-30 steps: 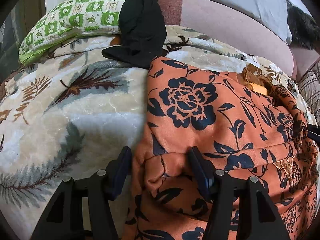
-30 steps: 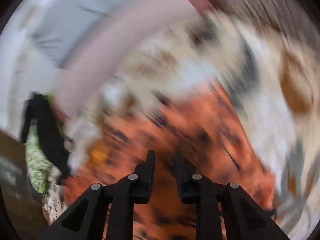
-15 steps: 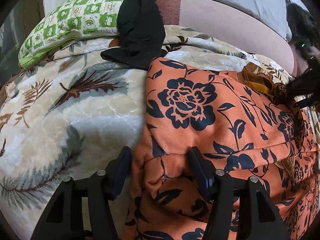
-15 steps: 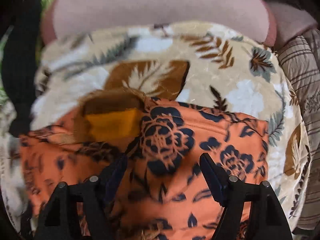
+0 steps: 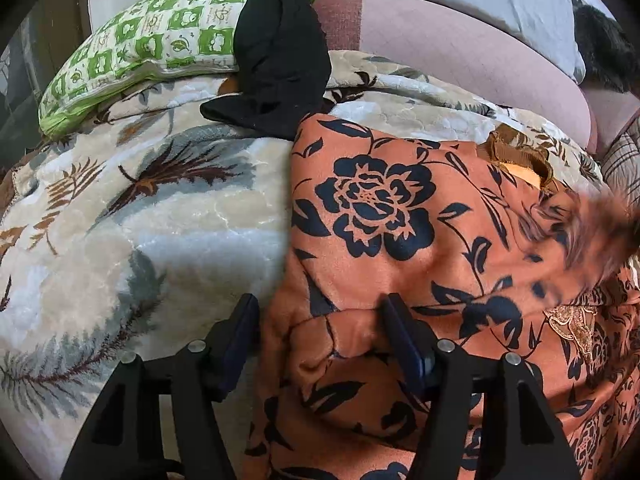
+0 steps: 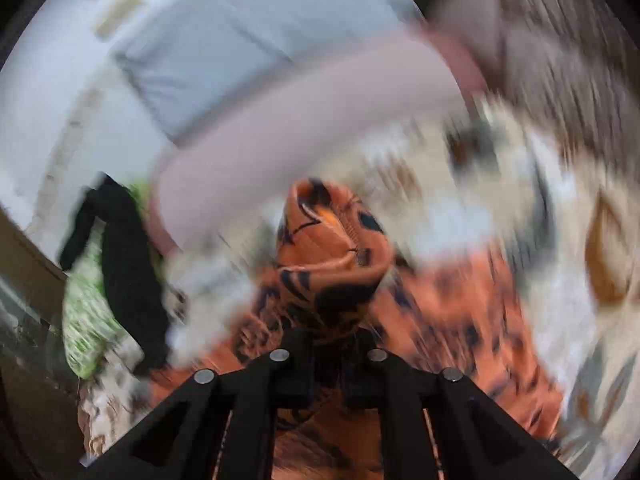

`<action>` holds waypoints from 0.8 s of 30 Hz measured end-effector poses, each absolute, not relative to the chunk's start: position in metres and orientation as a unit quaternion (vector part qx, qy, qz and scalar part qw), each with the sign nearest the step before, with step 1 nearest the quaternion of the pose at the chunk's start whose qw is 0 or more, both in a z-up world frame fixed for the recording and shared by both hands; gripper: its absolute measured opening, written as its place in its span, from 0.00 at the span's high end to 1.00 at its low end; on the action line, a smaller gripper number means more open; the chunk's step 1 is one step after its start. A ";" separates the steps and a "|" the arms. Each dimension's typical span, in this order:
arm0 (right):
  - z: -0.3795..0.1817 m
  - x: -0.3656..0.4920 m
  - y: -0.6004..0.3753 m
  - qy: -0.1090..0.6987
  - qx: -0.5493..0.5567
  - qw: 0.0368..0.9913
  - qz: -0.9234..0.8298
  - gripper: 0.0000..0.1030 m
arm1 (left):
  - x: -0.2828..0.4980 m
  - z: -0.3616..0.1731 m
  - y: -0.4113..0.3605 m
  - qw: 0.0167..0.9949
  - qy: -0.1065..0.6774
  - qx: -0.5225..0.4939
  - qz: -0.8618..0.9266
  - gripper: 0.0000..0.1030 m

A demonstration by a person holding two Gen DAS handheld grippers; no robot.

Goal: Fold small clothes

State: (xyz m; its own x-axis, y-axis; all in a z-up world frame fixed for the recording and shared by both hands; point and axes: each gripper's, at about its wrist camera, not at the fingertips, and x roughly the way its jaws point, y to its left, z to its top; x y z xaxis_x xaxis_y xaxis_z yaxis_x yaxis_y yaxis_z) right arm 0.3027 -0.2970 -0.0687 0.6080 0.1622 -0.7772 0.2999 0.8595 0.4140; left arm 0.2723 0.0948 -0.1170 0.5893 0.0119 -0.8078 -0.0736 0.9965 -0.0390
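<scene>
Right of black cloth point(image 5: 280, 64): orange garment point(image 5: 372, 208); right hand-held gripper point(image 6: 326, 344) clamped on raised corner, left hand-held gripper point(image 5: 320, 324) agape straddling near hem.

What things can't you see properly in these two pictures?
- Right wrist view: the bed and pillows are smeared by motion blur; only the bunch of orange flowered cloth in the right gripper looks fairly sharp.
- Left wrist view: the cloth's right corner is blurred, and the right gripper is not seen there.
- Left wrist view: the black garment hides part of the green pillow.
- What kind of clothing the orange cloth is: unclear.
</scene>
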 end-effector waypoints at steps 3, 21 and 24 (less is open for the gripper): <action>-0.115 0.286 -0.329 0.456 0.346 0.819 -0.040 0.83 | 0.273 -0.117 0.097 0.890 0.455 -0.038 0.022 0.36; -0.068 0.277 -0.307 0.463 0.152 0.866 -0.111 0.48 | 0.265 -0.086 0.099 0.918 0.393 -0.047 0.026 0.35; -0.039 0.257 -0.306 0.401 0.154 0.897 -0.105 0.46 | 0.267 -0.079 0.091 0.922 0.386 -0.038 0.003 0.35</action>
State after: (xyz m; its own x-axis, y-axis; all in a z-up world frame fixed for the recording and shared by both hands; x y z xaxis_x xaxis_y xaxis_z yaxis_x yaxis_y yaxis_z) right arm 0.2575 -0.3061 -0.0386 0.6562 -0.0655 -0.7518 0.3125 0.9304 0.1917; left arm 0.2673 0.0906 -0.0795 0.7020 -0.0241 -0.7118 -0.0341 0.9971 -0.0675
